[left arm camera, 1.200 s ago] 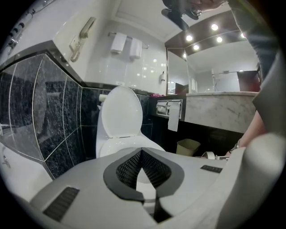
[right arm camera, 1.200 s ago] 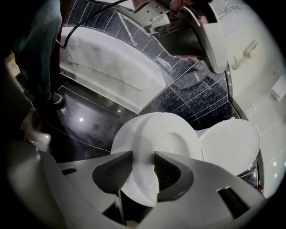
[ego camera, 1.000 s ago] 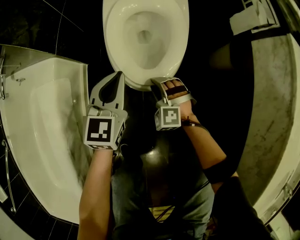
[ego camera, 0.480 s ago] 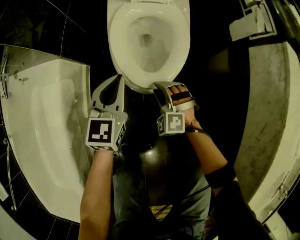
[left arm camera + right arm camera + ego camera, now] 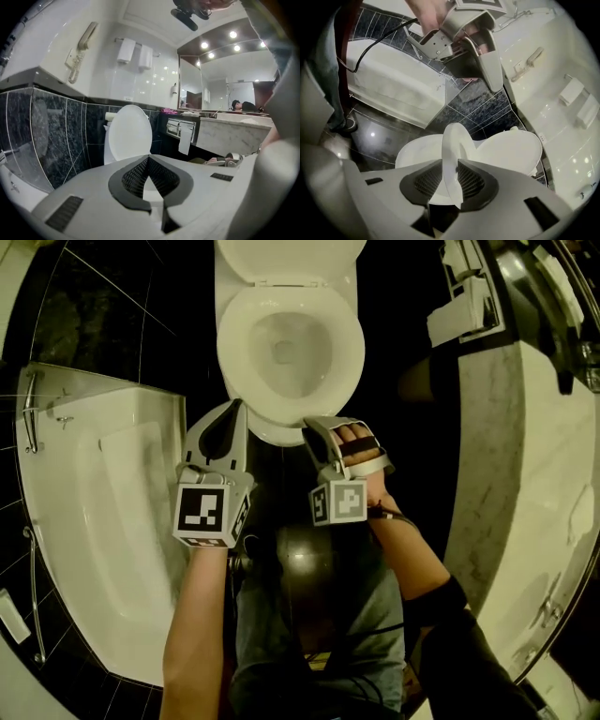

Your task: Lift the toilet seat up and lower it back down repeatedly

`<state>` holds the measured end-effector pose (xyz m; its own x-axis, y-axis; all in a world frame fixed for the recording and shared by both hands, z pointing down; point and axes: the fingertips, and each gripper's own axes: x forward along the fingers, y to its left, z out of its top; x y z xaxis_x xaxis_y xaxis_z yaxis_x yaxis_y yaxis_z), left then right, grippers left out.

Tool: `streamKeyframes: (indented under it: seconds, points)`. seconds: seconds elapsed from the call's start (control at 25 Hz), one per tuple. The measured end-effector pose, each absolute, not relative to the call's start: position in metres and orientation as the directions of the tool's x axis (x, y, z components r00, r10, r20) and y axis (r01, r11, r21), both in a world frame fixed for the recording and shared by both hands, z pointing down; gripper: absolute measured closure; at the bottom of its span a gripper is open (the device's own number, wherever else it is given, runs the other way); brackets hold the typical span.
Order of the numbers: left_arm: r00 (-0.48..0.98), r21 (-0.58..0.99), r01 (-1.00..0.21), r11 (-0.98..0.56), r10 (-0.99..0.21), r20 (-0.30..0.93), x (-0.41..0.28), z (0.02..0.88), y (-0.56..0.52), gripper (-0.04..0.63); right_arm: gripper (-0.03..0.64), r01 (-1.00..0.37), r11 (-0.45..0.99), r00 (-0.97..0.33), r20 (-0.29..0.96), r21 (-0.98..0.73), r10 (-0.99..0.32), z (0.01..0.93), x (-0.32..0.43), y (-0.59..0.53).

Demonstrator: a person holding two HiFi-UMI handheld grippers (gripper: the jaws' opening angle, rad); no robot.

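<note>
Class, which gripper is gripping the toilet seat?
The right gripper: its jaws, which have just been closing, clamp the toilet seat; the left gripper is shut on nothing.

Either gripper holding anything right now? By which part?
The right gripper, its jaws having just closed further, pinches the toilet seat by its front rim, with the seat partly raised. The left gripper is shut and empty.

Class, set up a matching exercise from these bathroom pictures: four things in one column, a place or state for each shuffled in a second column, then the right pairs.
Things
1. toilet lid
2. toilet seat
3. bathtub
4. left tongs

Places or states
A. holding nothing
B. standing upright
C. at the person's left
D. tilted, part-way up

Pairs: 1-B, 2-D, 3-C, 4-A
</note>
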<state>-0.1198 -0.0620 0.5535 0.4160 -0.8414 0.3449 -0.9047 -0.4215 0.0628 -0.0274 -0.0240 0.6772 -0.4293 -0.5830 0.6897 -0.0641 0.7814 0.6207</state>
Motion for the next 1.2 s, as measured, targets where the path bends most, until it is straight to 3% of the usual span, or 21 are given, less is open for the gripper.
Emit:
streamKeyframes:
  seconds: [0.56,0.88,1.2]
  points:
    - [0.403,0.047,-0.912,-0.408,-0.867,0.292,-0.146,0.431,-0.088,0.607,0.509,-0.146,0.74,-0.341,0.668,0.657,-0.661,0.561,-0.03,-0.107]
    - [0.441,0.026,-0.892,-0.452,-0.854,0.276,-0.158,0.371,-0.105,0.607,0.514,-0.259,0.684,-0.272,0.628,0.681,-0.729,0.501,-0.03,-0.182]
    - [0.391,-0.02,-0.909,-0.416,-0.87,0.3,-0.141,0.348,-0.159,0.607,0.518,-0.278,0.641,-0.362,0.54,0.716,-0.76,0.461,-0.032,-0.247]
